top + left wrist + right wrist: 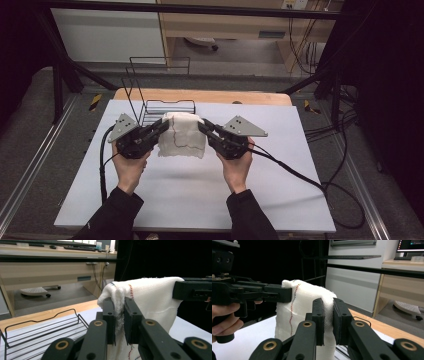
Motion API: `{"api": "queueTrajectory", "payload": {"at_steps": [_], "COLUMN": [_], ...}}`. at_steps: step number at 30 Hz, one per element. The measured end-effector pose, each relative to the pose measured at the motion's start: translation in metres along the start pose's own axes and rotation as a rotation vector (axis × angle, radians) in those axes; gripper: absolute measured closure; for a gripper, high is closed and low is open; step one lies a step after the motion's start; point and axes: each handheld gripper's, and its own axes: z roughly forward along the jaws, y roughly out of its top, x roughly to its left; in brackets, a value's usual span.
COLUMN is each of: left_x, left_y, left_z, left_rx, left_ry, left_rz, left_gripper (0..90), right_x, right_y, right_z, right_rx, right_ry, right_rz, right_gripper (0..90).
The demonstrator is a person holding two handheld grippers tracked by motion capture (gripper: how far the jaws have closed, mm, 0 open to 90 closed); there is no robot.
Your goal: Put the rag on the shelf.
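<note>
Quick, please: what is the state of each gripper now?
Left gripper: closed, holding one top corner of the white cloth.
Right gripper: closed, holding the other top corner of it.

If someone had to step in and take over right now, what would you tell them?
Left gripper: shut on the cloth's left top corner.
Right gripper: shut on its right top corner.
The cloth hangs between them above the table, lower edge near the surface; the wire rack stands just behind.
Done: both corners gripped, cloth lifted.
Left: probably to hang it on the rack or fold it; I can't tell which.
</note>
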Motion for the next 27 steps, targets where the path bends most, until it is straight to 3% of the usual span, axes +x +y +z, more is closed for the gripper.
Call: {"api": "queueTrajectory", "payload": {"at_steps": [27], "left_x": [0.012], "left_y": [0.040], "left_z": [-0.007], "left_rx": [-0.087], "left_ry": [0.022], "left_rz": [0.011], "left_gripper": [80.8], "right_x": [0.007], "right_y": [0.040], "right_z": [0.014], "right_rx": [-0.083], "right_ry": [-0.009], "right_rz": [-0.045], "right_gripper": [81.3]}}
